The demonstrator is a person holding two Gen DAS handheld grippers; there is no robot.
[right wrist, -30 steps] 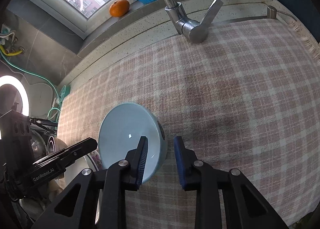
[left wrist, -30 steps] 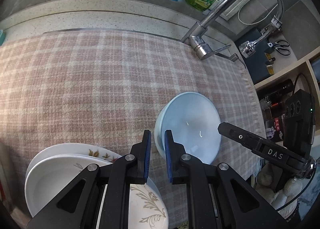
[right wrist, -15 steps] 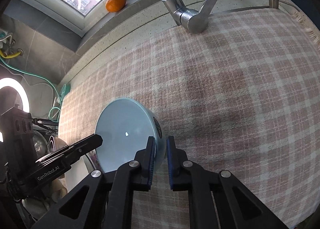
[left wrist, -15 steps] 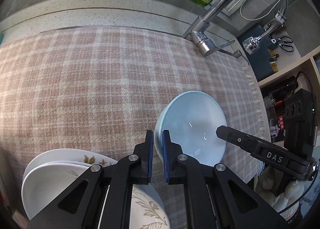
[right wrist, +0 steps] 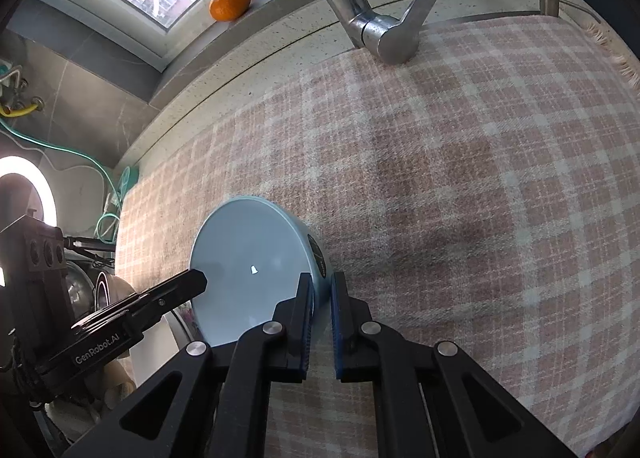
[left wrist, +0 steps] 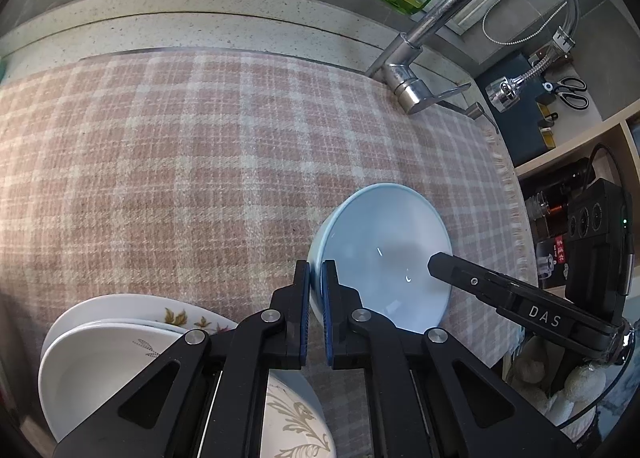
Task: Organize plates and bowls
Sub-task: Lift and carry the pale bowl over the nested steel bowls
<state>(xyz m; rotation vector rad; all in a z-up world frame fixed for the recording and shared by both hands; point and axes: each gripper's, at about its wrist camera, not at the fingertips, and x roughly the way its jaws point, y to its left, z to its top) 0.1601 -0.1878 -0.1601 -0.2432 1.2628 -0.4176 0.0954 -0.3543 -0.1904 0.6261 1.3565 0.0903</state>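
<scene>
Bowl [left wrist: 382, 258], pale blue, sits near the plaid cloth's [left wrist: 180, 161] near edge; I've just clamped my left gripper [left wrist: 315, 278] and right gripper [right wrist: 320, 290] on opposite rims. Next: lift level toward the plates [left wrist: 120, 338].

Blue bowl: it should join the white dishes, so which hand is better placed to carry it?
Probably the left. Both hands clamp the blue bowl by its rim on opposite sides, but the left fingers sit right beside the white dishes, while the right fingers hold the far side over plaid cloth.
</scene>
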